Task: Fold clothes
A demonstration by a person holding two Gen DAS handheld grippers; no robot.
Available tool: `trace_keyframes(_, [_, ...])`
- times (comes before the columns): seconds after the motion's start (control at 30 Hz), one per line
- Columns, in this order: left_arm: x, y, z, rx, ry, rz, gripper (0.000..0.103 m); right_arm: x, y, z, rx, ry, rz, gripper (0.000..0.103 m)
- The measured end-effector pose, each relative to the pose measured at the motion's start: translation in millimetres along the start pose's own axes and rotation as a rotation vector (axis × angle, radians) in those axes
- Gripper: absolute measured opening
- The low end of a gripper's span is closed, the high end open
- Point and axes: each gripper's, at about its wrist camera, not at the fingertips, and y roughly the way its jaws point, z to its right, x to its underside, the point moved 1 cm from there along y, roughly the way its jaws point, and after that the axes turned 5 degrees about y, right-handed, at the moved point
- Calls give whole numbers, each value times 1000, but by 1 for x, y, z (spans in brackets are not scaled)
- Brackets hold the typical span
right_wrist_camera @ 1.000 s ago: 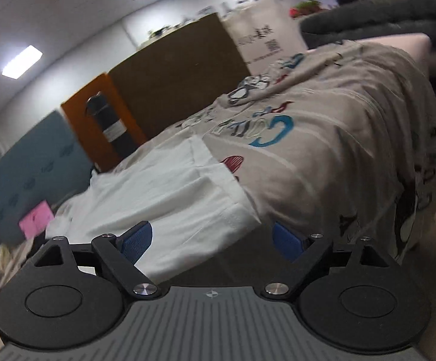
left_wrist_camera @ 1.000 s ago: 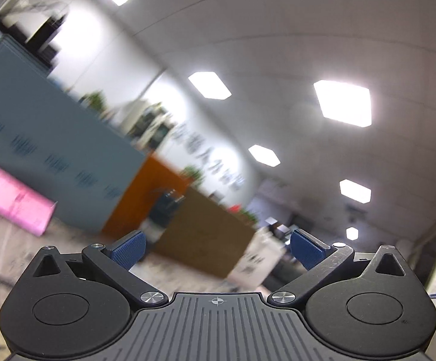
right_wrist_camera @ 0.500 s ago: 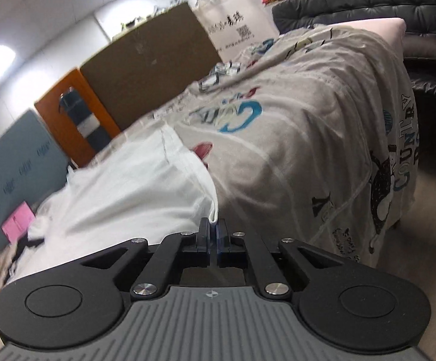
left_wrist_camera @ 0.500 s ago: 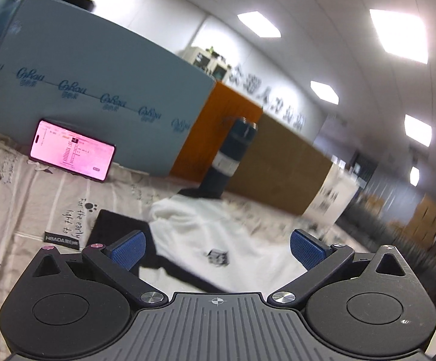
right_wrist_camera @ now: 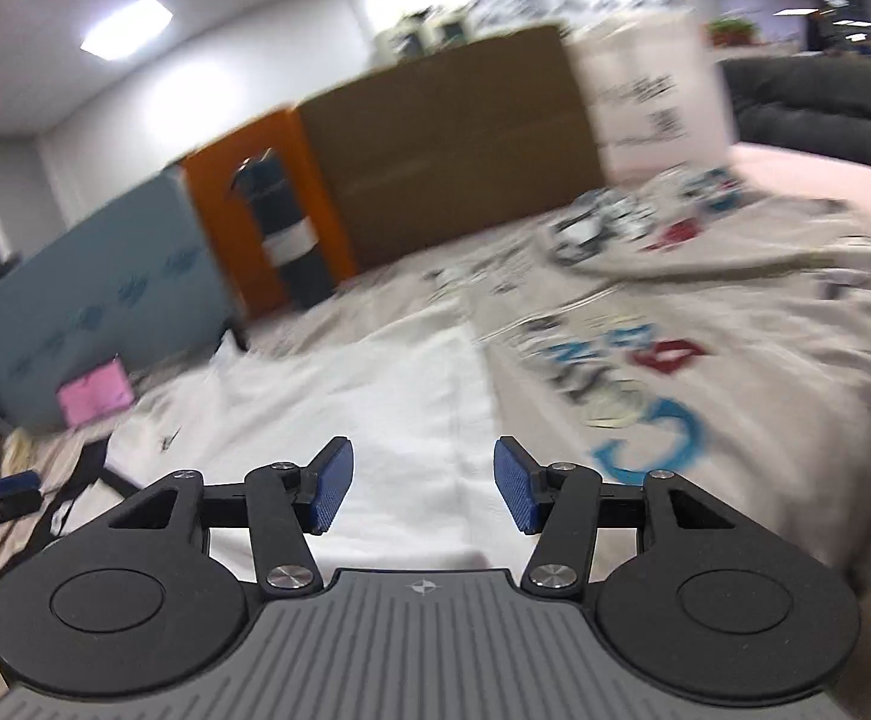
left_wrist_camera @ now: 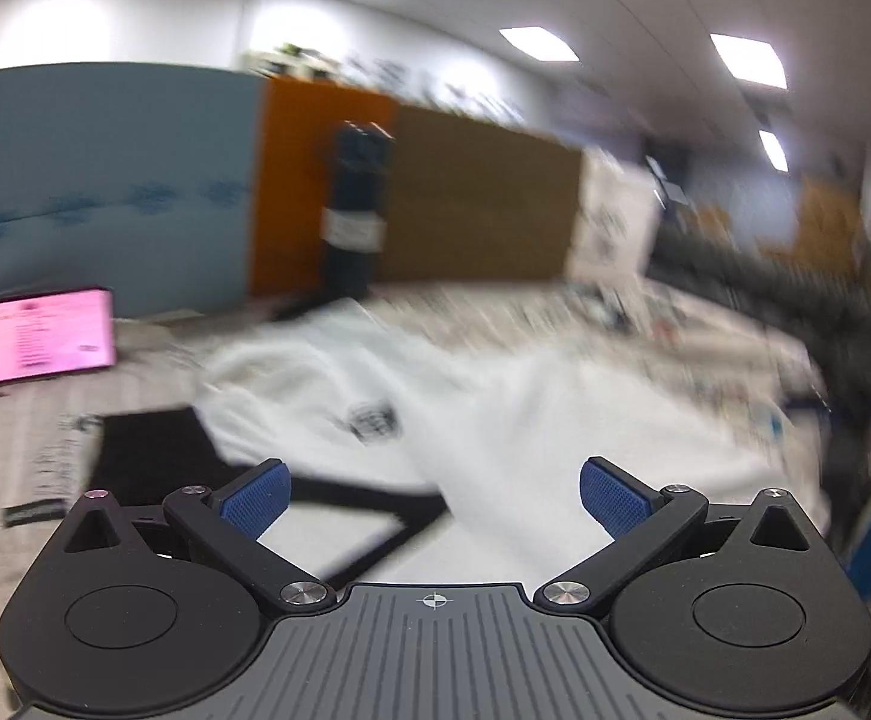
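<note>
A white T-shirt (left_wrist_camera: 495, 420) with a small dark chest print (left_wrist_camera: 372, 420) lies spread on a bed covered by a printed grey sheet (right_wrist_camera: 735, 330). It also shows in the right wrist view (right_wrist_camera: 375, 408). A black garment (left_wrist_camera: 147, 456) lies partly under its left side. My left gripper (left_wrist_camera: 432, 495) is open and empty, just above the shirt's near edge. My right gripper (right_wrist_camera: 423, 489) is open and empty over the shirt's right part, next to its straight edge. Both views are motion-blurred.
A phone with a pink screen (left_wrist_camera: 36, 339) leans on a blue panel (left_wrist_camera: 105, 180) at the back left. A dark bottle (left_wrist_camera: 354, 210) stands before orange and brown boards (right_wrist_camera: 453, 150). A white paper bag (right_wrist_camera: 651, 96) and dark sofa (right_wrist_camera: 825, 102) are at the right.
My right gripper was shut at the shirt's edge half a second ago and has opened, now higher over the shirt. My left gripper has swung down from the ceiling toward the shirt, staying open.
</note>
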Motion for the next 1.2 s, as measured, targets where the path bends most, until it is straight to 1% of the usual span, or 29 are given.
trace_keyframes(0.07, [7, 8, 9, 10, 57, -34, 103, -5, 26, -3, 1, -31, -59, 50])
trace_keyframes(0.13, [12, 11, 11, 10, 77, -51, 103, -5, 44, -2, 26, -46, -114, 50])
trace_keyframes(0.17, [14, 12, 10, 10, 75, -56, 103, -4, 51, -2, 40, -58, -140, 47])
trace_keyframes(0.2, [15, 13, 8, 17, 65, -61, 103, -1, 52, -5, 46, -87, -149, 43])
trace_keyframes(0.23, [16, 14, 6, 26, 54, -67, 103, 2, 52, -7, 51, -116, -158, 27])
trace_keyframes(0.27, [17, 16, 4, 34, 44, -77, 103, 5, 52, -10, 56, -147, -163, 17])
trace_keyframes(0.3, [18, 18, 3, 39, 35, -89, 103, 6, 50, -15, 59, -185, -155, 12])
trace_keyframes(0.33, [19, 20, 1, 42, 28, -102, 103, 8, 51, -19, 75, -217, -149, 5])
trace_keyframes(0.37, [20, 22, 0, 43, 22, -118, 103, 8, 52, -21, 96, -245, -143, 5])
trace_keyframes(0.43, [21, 23, -2, 41, 12, -137, 103, 5, 59, -11, 174, -245, -140, 5])
trace_keyframes(0.47, [21, 21, -3, 34, 10, -127, 103, 4, 59, -5, 189, -225, -132, 5])
trace_keyframes(0.53, [19, 7, -8, -3, 10, -71, 103, 2, 56, 3, 214, -205, -107, 5])
trace_keyframes(0.6, [17, -13, -15, -69, 13, 3, 103, 4, 43, 4, 224, -207, -57, 10])
trace_keyframes(0.63, [17, -24, -20, -106, 14, 35, 103, 6, 33, 3, 218, -213, -24, 27])
trace_keyframes(0.67, [18, -35, -24, -143, 15, 66, 103, 9, 23, 2, 210, -222, 10, 55])
trace_keyframes(0.73, [22, -57, -28, -194, 26, 104, 103, 19, -1, -6, 160, -266, 86, 69])
trace_keyframes(0.77, [25, -67, -28, -204, 35, 119, 103, 25, -11, -9, 124, -292, 103, 73])
trace_keyframes(0.8, [28, -78, -26, -202, 44, 144, 103, 33, -19, -13, 102, -318, 115, 76])
trace_keyframes(0.83, [31, -89, -23, -191, 51, 176, 103, 40, -27, -17, 80, -345, 128, 83])
trace_keyframes(0.87, [35, -100, -20, -181, 58, 208, 103, 48, -35, -21, 59, -373, 138, 87])
trace_keyframes(0.9, [38, -109, -16, -166, 59, 234, 103, 57, -41, -24, 42, -405, 142, 88])
trace_keyframes(1.0, [46, -126, 3, -88, 61, 285, 103, 82, -53, -32, -6, -461, 139, 95])
trace_keyframes(1.03, [50, -129, 11, -53, 70, 292, 103, 90, -56, -35, -24, -476, 135, 98])
trace_keyframes(1.07, [53, -132, 18, -18, 80, 299, 103, 98, -59, -38, -40, -492, 130, 100])
trace_keyframes(1.13, [61, -133, 35, 58, 123, 290, 103, 111, -60, -45, -58, -533, 108, 100])
trace_keyframes(1.2, [71, -128, 53, 116, 186, 257, 103, 122, -61, -53, -72, -574, 90, 100])
